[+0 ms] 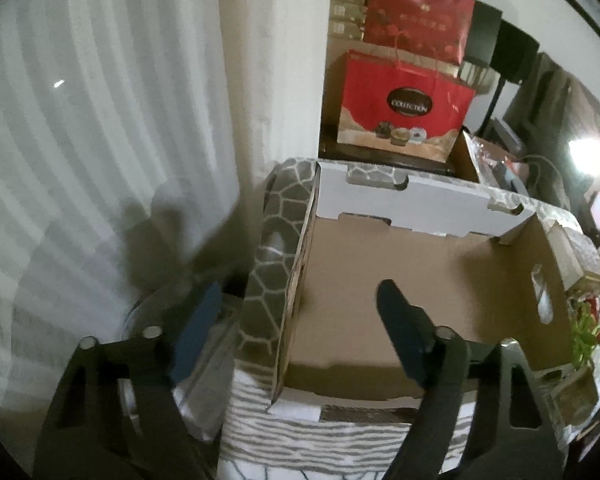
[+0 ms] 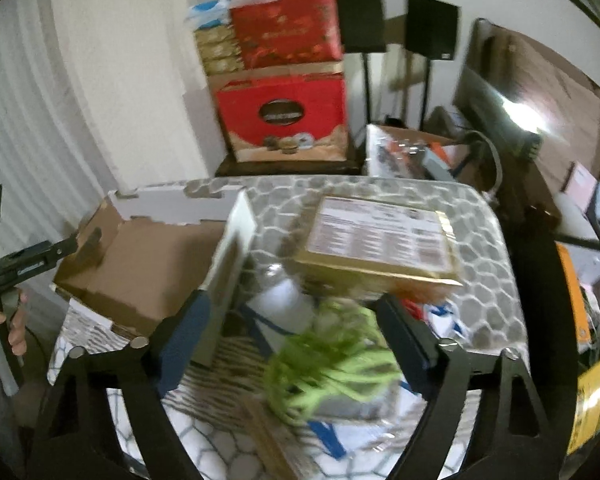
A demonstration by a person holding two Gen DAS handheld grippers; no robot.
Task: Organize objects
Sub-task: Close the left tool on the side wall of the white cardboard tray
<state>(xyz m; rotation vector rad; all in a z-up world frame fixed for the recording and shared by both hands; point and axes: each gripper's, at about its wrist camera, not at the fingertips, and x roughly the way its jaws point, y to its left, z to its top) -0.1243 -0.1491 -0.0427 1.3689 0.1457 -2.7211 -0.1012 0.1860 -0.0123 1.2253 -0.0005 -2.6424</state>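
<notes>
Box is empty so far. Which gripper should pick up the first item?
Probably the right gripper: it hangs open over the green bundle beside the cardboard box. The left gripper straddles the box's wall, nothing between its fingers.

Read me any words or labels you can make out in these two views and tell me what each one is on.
"COLLECTION": dark oval on the lower red gift box.
Upper red gift bag: gold print, too blurred to read.
Gold flat box: white label of small print, too blurred to read.
Gripper handle at left edge of the right wrist view: small white lettering, unreadable.
</notes>
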